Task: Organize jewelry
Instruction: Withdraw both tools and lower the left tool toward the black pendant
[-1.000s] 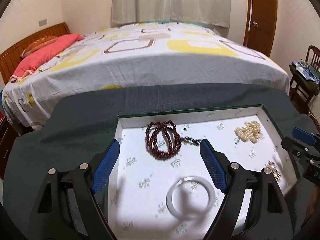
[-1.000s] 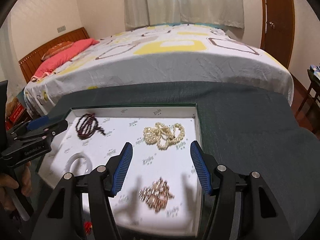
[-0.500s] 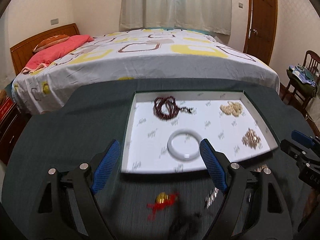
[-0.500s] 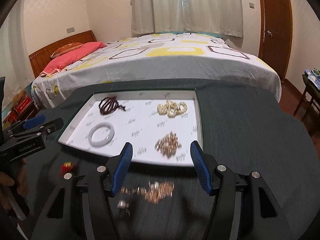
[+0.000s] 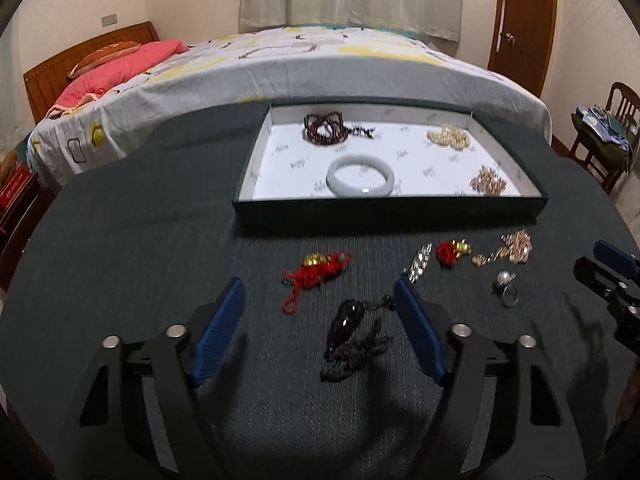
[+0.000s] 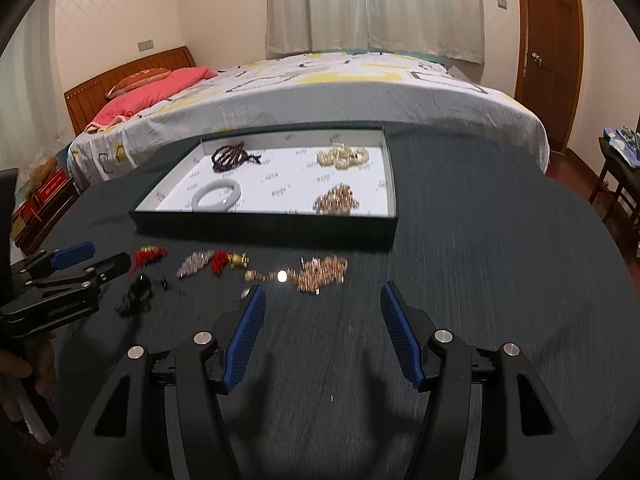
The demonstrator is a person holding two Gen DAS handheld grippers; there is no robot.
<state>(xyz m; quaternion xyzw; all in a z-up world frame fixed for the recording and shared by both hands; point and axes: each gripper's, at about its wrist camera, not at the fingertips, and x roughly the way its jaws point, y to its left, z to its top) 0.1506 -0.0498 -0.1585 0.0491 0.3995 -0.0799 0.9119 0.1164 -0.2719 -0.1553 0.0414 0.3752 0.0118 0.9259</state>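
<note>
A white-lined tray [image 5: 256,168] [image 6: 390,184] on the dark table holds a dark red bead bracelet [image 5: 322,128], a white bangle [image 5: 360,176] [image 6: 218,196], a pearl strand [image 5: 448,138] and a rose-gold piece [image 5: 488,182]. In front of it lie loose pieces: a red-cord gold charm [image 5: 316,270], a black pendant with tassel [image 5: 348,334], a silver clip [image 5: 418,266], a ring [image 5: 506,286] and a rose-gold chain [image 5: 512,246] [image 6: 320,272]. My left gripper [image 5: 320,316] is open over the black pendant. My right gripper [image 6: 322,316] is open and empty, short of the chain.
A bed with a patterned cover [image 6: 340,88] stands behind the table. A wooden chair with clothes [image 5: 608,128] is at the right, a door [image 6: 548,40] beyond it. The dark table surface [image 6: 500,260] stretches to the right of the tray.
Both grippers have pulled back from over the tray towards the table's near side. The loose jewelry in front of the tray has come into view. Both stay open.
</note>
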